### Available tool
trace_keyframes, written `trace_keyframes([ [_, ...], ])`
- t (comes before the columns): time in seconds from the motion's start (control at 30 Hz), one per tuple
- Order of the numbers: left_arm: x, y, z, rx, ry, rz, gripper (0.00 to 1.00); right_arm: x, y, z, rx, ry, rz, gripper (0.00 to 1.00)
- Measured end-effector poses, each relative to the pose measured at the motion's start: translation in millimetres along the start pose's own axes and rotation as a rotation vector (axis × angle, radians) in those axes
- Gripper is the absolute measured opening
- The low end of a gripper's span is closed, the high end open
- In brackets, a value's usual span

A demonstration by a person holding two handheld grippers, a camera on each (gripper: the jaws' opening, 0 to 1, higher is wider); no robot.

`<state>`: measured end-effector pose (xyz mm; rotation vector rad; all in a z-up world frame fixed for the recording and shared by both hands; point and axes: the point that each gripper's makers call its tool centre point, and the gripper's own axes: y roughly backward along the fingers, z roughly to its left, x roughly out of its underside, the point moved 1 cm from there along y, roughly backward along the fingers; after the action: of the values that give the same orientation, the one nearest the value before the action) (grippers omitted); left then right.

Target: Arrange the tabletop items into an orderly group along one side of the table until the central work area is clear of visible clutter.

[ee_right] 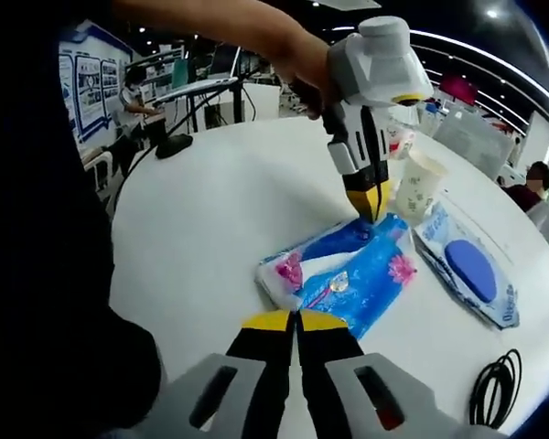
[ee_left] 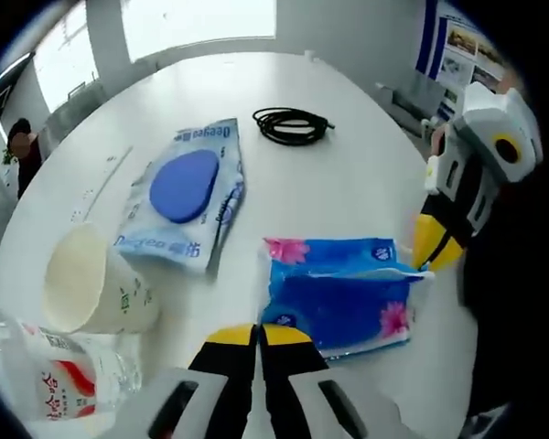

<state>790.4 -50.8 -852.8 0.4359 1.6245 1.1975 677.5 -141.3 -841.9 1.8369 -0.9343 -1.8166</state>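
Observation:
A blue tissue pack (ee_left: 343, 297) (ee_right: 348, 270) with pink flowers lies flat on the white round table (ee_left: 348, 174) (ee_right: 220, 210), between the two grippers. My left gripper (ee_left: 256, 334) (ee_right: 371, 208) is shut with nothing in it, its yellow tips at one end of the pack. At the opposite end, my right gripper (ee_right: 296, 320) (ee_left: 433, 245) is also shut and holds nothing; its tips sit at the pack's corner. A wet-wipes pouch (ee_left: 188, 192) (ee_right: 471, 270), a paper cup (ee_left: 91, 283) (ee_right: 419, 187) and a coiled black cable (ee_left: 293, 125) (ee_right: 499, 384) lie around.
A clear plastic bottle with a red label (ee_left: 55, 375) stands next to the cup at the table's edge. A person's hand (ee_right: 302, 59) holds the left gripper. Desks, chairs and seated people surround the table. Bare tabletop stretches beyond the tissue pack.

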Motion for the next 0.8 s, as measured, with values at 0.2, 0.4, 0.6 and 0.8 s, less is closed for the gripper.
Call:
trace_keyframes([
  [0.2,-6.0,13.5,-1.5,-0.018,0.011,-0.02,0.0,-5.5,12.4,-6.8,0.046,-0.038,-0.037,0.0],
  [0.4,-10.3,28.2,-2.6,-0.048,0.032,-0.044,0.0,-9.3,26.8,-15.1,0.094,-0.082,-0.082,0.0],
  [0.6,-13.2,41.1,-9.7,-0.081,0.062,-0.069,0.0,-10.5,38.1,-24.0,0.106,0.049,-0.053,0.0],
  [0.8,-12.1,52.1,-17.3,-0.129,0.134,-0.105,0.0,-10.1,45.4,-33.3,0.045,0.199,-0.02,0.0],
])
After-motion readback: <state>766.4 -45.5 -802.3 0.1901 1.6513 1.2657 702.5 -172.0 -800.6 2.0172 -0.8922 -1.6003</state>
